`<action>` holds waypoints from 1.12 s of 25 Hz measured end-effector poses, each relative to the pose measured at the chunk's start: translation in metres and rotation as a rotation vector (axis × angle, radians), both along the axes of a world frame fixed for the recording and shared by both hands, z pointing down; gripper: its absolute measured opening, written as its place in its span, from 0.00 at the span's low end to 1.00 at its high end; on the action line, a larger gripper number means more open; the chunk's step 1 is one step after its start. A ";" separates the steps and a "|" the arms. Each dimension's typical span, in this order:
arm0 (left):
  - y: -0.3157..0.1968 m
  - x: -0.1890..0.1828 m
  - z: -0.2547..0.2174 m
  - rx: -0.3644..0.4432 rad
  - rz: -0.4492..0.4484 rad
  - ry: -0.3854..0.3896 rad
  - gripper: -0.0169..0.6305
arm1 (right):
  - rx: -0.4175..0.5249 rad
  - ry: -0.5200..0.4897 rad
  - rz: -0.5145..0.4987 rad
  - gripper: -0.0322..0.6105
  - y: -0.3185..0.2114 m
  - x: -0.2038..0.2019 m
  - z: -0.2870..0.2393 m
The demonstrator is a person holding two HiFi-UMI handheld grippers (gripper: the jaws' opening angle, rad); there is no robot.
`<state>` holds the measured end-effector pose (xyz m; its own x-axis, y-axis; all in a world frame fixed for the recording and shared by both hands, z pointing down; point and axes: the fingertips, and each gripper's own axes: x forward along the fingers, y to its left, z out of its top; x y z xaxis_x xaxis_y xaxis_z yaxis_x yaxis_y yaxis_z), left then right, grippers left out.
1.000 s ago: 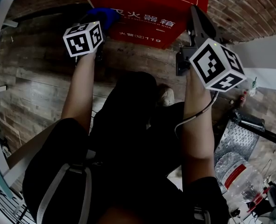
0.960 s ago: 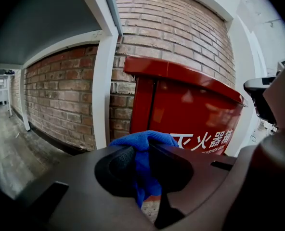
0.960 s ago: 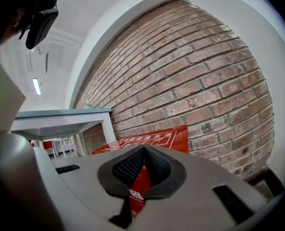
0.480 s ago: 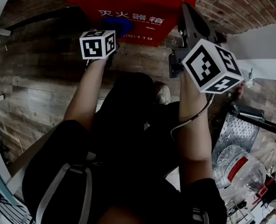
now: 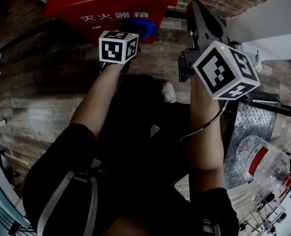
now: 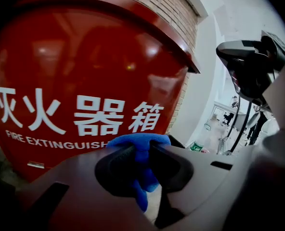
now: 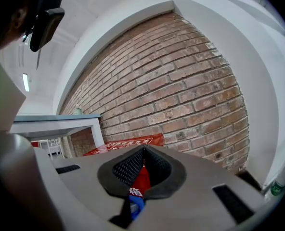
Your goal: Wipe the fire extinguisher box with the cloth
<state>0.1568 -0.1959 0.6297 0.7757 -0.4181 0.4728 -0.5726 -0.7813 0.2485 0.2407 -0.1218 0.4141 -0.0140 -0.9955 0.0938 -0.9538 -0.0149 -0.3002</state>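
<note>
The red fire extinguisher box is standing on the wood-plank floor against the brick wall, right ahead of the person. The blue cloth is sitting at the front face, near the right end of the white lettering. It looks like it's touching the box, but I can't be sure from these angles.

The left gripper is doing the work here. Its jaws are clamping down on a bunched fold of the cloth, with the wad poking out ahead of the tips toward the box.

The right gripper is hanging off to the right, near the box's corner. Its jaws are sitting with only a narrow gap and nothing in them.

So I'm reading this as mid-wipe on the front panel. For the next move I'd be thinking about pressing the wad flat and sweeping across the face without letting the jaws scrape the paint.
</note>
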 end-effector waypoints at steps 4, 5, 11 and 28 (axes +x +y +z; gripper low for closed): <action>0.019 0.041 0.000 0.012 0.095 0.011 0.14 | 0.007 -0.004 0.034 0.07 0.011 0.008 -0.003; 0.022 0.049 0.002 0.014 0.114 0.006 0.14 | 0.007 -0.002 0.037 0.07 0.012 0.008 -0.004; 0.026 0.068 0.041 -0.001 0.159 -0.062 0.14 | -0.003 0.015 0.058 0.07 0.022 0.013 -0.004; -0.018 -0.029 0.085 -0.060 -0.021 -0.142 0.14 | -0.012 0.022 -0.036 0.07 -0.006 -0.023 0.002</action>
<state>0.1277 -0.2137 0.7148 0.6905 -0.4014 0.6018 -0.6216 -0.7547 0.2099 0.2177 -0.1277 0.4160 -0.0473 -0.9932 0.1065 -0.9602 0.0158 -0.2789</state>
